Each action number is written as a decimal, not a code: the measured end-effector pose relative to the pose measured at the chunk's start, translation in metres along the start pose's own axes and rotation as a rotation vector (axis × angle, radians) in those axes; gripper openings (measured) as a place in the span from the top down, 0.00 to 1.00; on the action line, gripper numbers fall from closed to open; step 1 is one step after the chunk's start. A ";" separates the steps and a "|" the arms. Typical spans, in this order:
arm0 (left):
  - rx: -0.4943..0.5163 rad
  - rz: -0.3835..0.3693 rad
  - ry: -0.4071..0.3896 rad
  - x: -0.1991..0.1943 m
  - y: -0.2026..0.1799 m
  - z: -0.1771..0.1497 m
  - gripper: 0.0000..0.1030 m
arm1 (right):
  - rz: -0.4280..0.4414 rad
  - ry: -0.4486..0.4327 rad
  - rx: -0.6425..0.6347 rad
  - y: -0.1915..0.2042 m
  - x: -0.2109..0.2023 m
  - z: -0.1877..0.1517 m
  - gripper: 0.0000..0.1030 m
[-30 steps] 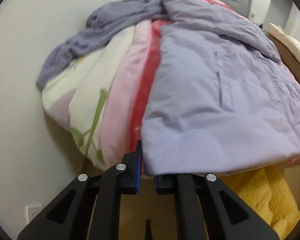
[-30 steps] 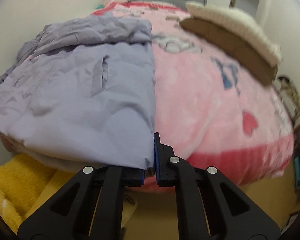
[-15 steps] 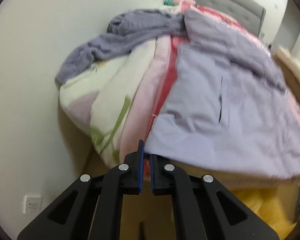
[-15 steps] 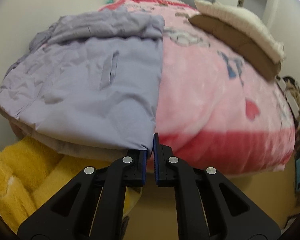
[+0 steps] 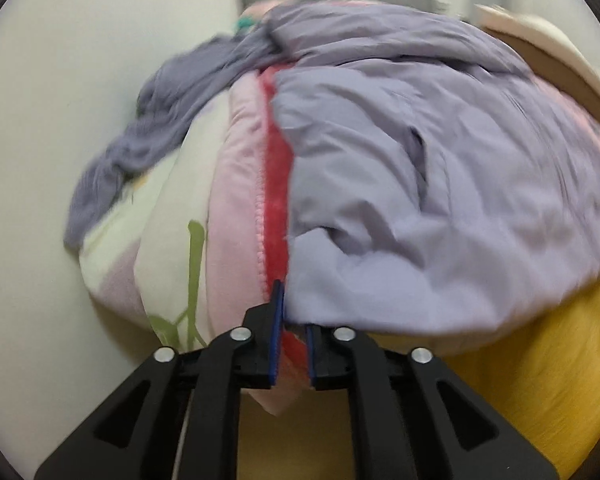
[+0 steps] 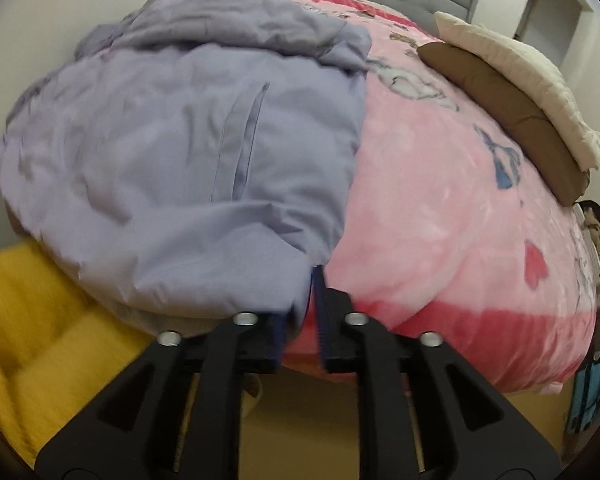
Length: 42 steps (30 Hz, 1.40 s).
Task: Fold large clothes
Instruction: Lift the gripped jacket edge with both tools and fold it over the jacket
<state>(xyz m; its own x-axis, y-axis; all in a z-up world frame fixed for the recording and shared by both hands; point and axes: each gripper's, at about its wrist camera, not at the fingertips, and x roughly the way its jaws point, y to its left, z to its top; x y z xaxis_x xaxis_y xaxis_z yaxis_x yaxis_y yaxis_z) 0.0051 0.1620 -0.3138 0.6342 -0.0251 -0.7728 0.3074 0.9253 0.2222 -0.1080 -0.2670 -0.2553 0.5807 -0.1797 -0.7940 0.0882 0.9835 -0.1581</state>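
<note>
lavender fabric of a large puffy lilac jacket is lying spread over the near left part of a plush pink blanket with a red border on the bed. the left gripper is standing at the jacket's near left hem corner, its jaws narrowly parted around the cloth edge. the right gripper is standing at the near right hem corner, jaws likewise slightly apart with cloth drooping between them. a fuzzy yellow throw is lying below the hem.
</note>
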 end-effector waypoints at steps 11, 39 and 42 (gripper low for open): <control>0.171 0.049 0.038 0.035 -0.031 0.004 0.81 | -0.049 -0.005 -0.038 0.012 0.029 -0.001 0.90; -0.218 0.179 -0.029 -0.003 0.059 0.282 0.93 | -0.043 -0.277 0.058 -0.086 -0.062 0.250 0.95; -0.266 0.168 0.012 0.024 0.067 0.313 0.93 | -0.006 -0.256 0.080 -0.102 -0.037 0.288 0.95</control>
<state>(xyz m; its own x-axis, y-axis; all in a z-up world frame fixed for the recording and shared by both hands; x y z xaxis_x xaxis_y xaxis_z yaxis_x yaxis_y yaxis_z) 0.2630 0.1051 -0.1313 0.6515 0.1397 -0.7457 0.0017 0.9826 0.1856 0.0948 -0.3541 -0.0402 0.7650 -0.1845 -0.6170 0.1502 0.9828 -0.1076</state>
